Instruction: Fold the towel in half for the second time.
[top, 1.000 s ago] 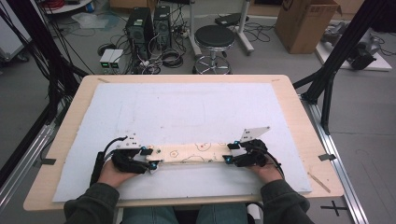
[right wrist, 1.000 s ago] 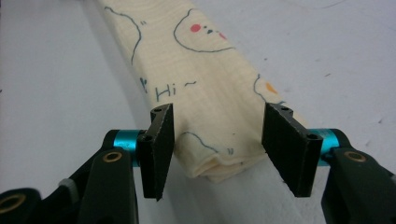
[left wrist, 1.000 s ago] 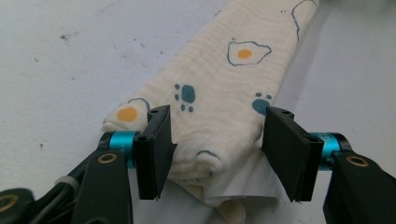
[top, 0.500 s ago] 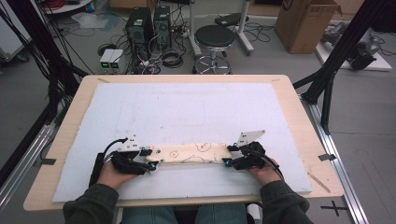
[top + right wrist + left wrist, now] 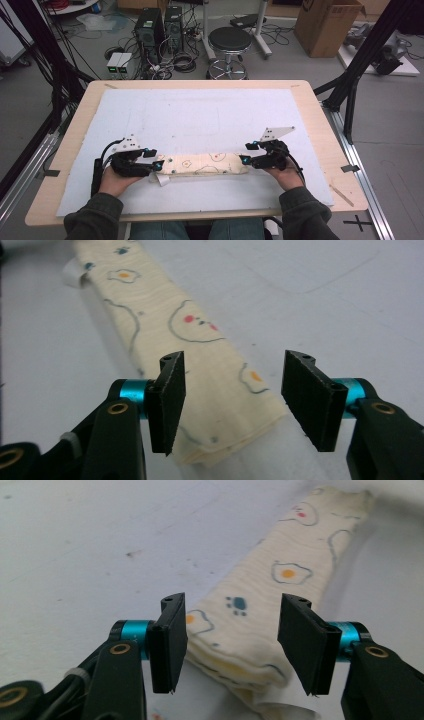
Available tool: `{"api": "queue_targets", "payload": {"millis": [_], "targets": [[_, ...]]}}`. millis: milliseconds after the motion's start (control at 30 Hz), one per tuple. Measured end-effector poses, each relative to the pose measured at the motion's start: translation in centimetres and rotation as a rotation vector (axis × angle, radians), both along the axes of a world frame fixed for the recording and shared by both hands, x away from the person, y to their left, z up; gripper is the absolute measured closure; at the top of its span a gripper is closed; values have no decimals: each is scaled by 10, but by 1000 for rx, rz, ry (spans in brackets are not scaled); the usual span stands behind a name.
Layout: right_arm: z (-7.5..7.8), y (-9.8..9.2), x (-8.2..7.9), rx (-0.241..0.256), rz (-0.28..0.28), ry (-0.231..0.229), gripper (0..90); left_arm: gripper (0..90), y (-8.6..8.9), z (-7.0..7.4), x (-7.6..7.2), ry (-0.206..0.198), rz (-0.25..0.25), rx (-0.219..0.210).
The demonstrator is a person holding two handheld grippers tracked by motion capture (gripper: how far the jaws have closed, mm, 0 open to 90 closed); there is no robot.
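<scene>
A cream cloth (image 5: 202, 164) printed with fried eggs and paw marks lies folded into a long narrow strip on the white mat (image 5: 200, 120), near the table's front edge. My left gripper (image 5: 156, 160) is at the strip's left end, open, with the folded end (image 5: 240, 655) lying between its jaws. My right gripper (image 5: 246, 153) is at the strip's right end, also open, and that end of the cloth (image 5: 220, 410) sits between and just below its jaws. A small white tag (image 5: 162, 180) pokes out at the left end.
The mat covers most of the wooden table (image 5: 325, 150). Beyond the table's far edge stand a black stool (image 5: 230, 42), computer towers (image 5: 160, 25) with cables, and a cardboard box (image 5: 327, 22). Black frame posts (image 5: 360, 60) flank the table.
Both hands stay at the strip's ends. The right gripper has shifted slightly outward and up from the cloth's end; the cloth has not visibly moved.
</scene>
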State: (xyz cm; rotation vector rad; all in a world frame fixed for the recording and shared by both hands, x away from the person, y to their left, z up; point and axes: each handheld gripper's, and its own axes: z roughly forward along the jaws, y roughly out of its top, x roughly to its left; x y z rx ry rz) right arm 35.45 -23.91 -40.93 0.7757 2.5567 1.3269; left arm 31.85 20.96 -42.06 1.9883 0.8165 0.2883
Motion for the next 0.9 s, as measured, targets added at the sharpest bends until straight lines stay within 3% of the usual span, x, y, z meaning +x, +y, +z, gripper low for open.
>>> {"api": "queue_targets", "payload": {"millis": [100, 267, 500, 700, 900], "targets": [[-2, 0, 11, -16, -37, 27, 477, 495, -1, -3, 9, 17, 42, 12], [-10, -1, 27, -21, -64, 96, 530, 513, -2, -10, 20, 61, 60, 25], [-23, 6, 34, -62, -23, 178, 566, 521, -5, -18, 24, 114, 36, 50], [-27, 12, 32, -102, 1, 181, 630, 575, -8, -20, 24, 124, 11, 87], [-27, 14, 28, -113, 11, 177, 737, 688, -11, -20, 21, 118, 9, 93]]}}
